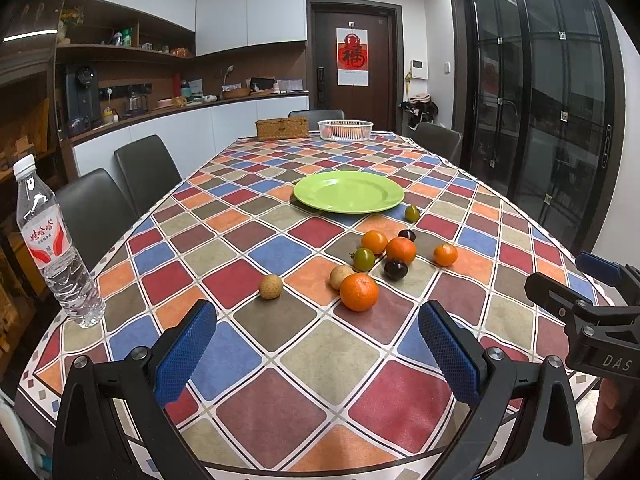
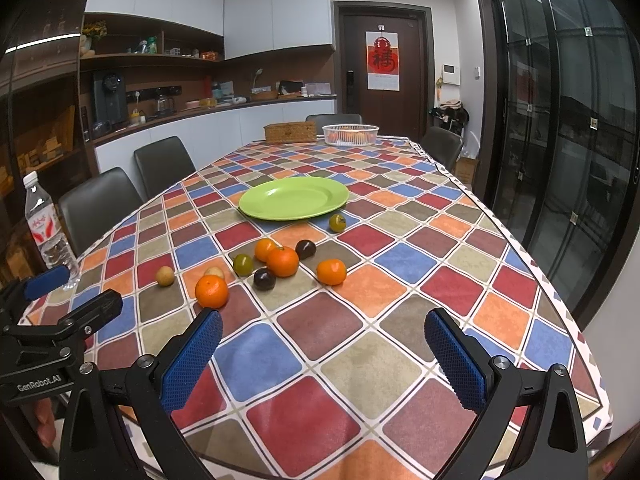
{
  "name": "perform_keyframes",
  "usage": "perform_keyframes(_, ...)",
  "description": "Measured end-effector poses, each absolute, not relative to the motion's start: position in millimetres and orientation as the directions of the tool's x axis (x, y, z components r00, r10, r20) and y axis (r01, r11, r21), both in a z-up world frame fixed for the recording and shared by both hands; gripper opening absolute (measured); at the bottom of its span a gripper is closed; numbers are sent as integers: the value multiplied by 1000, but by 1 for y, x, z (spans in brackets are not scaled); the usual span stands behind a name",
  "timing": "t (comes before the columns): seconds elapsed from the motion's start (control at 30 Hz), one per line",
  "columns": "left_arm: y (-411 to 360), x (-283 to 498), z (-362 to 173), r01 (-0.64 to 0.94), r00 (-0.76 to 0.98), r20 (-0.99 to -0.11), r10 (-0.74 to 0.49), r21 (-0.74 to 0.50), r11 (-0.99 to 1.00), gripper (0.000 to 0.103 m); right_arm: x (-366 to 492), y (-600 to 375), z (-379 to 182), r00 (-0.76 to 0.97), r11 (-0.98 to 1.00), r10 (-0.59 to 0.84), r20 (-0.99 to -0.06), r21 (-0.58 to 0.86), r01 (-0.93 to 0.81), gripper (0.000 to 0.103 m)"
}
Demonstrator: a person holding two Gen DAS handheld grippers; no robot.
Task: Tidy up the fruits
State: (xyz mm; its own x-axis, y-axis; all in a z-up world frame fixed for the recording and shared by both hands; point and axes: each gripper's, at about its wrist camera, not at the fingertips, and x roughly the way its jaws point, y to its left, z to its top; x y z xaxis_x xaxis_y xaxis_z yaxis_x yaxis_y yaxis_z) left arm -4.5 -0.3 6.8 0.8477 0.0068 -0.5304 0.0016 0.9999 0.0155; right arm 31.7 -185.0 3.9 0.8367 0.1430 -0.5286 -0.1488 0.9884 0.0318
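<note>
Several fruits lie loose on the checked tablecloth in front of an empty green plate [image 1: 348, 192] [image 2: 294, 198]. They include a large orange mandarin [image 1: 359, 292] [image 2: 211, 291], other mandarins [image 1: 401, 250] [image 2: 331, 272], two tan longans [image 1: 271, 286] [image 2: 165, 276], dark plums [image 1: 395, 269] [image 2: 264, 279] and green tomatoes [image 1: 363, 259] [image 2: 337, 223]. My left gripper [image 1: 318, 350] is open and empty, near the table's front edge. My right gripper [image 2: 324, 358] is open and empty, to the right of it; it also shows in the left wrist view [image 1: 588, 300].
A water bottle [image 1: 52, 248] [image 2: 48, 232] stands at the table's left edge. A white basket [image 1: 345, 129] [image 2: 351, 135] with fruit and a wicker box [image 1: 282, 128] [image 2: 290, 133] sit at the far end. Dark chairs [image 1: 146, 168] line the left side.
</note>
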Motion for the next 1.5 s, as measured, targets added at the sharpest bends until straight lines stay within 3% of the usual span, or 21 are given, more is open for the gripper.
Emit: perform_keyframes(1.5, 16, -3, 10, -17, 858, -512, 27, 24, 1000, 102, 34, -169, 4, 827, 982, 165, -538, 12, -188, 102)
